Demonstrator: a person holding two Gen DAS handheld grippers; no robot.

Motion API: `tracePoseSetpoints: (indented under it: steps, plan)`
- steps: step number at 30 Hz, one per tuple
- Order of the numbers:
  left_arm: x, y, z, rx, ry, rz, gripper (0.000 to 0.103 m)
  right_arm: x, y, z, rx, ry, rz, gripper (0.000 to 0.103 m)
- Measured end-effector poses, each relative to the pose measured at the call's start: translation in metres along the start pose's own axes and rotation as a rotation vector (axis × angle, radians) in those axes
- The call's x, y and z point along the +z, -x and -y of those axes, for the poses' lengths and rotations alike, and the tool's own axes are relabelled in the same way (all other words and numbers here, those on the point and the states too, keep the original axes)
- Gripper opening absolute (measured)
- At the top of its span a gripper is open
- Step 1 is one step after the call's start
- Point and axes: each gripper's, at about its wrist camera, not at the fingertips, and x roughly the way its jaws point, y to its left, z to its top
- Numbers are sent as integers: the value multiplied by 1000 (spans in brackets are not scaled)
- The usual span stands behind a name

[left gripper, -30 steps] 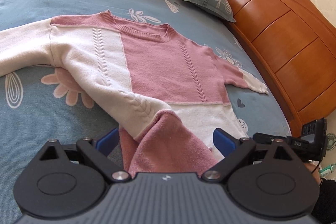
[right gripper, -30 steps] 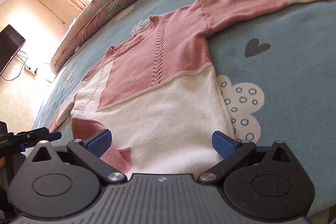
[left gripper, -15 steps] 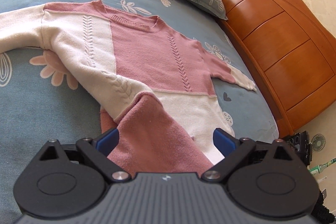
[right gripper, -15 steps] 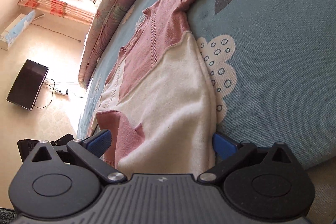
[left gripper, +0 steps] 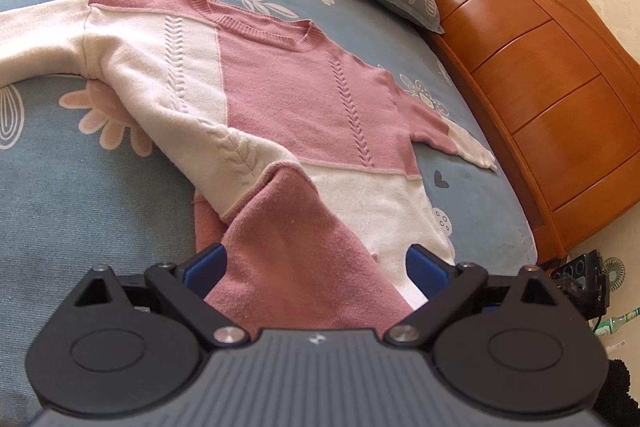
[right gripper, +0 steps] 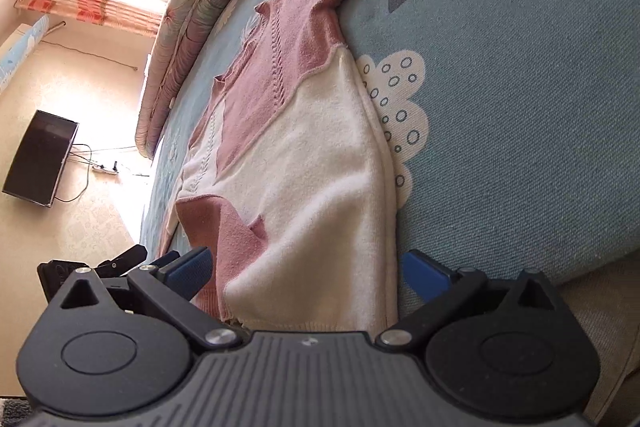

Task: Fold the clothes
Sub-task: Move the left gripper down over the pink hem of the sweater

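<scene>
Sweater: the pink and cream sweater (left gripper: 304, 99) lies flat, front up, on the blue bed cover (left gripper: 80, 195), filling the middle of the left wrist frame; collar toward the upper middle, hem at the bottom.
Long axis: collar to hem, running from each gripper away up the frame; sleeves reach toward the left edge and the right.
Left gripper (left gripper: 316, 267): blue fingers spread wide at the lower centre, with the pink hem corner raised into the gap between them; I cannot tell whether it is pinched deeper in.
Right gripper (right gripper: 308, 267): fingers likewise apart, the cream hem corner between them and running under the gripper body.
Nearer hand: each sits at its own hem corner, equally near.
Coming move, as I judge: carrying the hem up the frame toward the collar.
Surroundings: wooden headboard (left gripper: 540, 75) at right.
</scene>
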Motion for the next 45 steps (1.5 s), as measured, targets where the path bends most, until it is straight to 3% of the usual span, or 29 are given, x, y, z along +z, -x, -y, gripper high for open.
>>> tracePoseSetpoints:
  steps: [4, 6, 9, 12, 18, 21, 27, 31, 37, 42, 45]
  plan:
    - [1, 0, -1, -3, 0, 5, 96, -7, 0, -33, -4, 111, 23, 103]
    - [0, -1, -1, 0, 2, 2, 96, -9, -13, -40, 26, 122, -8, 103]
    - [-3, 1, 2, -3, -12, -3, 96, -12, -38, -38, -27, 131, -85, 103]
    - [-6, 7, -2, 10, -25, -4, 96, -14, -35, -32, -15, 190, -106, 103]
    - [-11, 10, -29, 68, 47, -19, 96, -11, -24, -56, -128, 268, -44, 103]
    - [-11, 16, -34, 73, 66, 2, 96, -14, -37, -92, -140, 411, -22, 103]
    - [-6, 40, -48, 126, 115, 78, 96, -38, -107, -177, -376, 846, -53, 103]
    - [-8, 62, -65, 160, 164, 132, 96, -57, -154, -223, -431, 1043, -55, 103]
    - [-14, 87, -89, 197, 226, 180, 96, -56, -214, -271, -486, 1130, 10, 103]
    - [-20, 96, -105, 203, 268, 195, 96, -63, -260, -268, -608, 1198, -75, 103]
    - [-21, 96, -109, 197, 275, 193, 96, -57, -249, -253, -673, 1197, -83, 103]
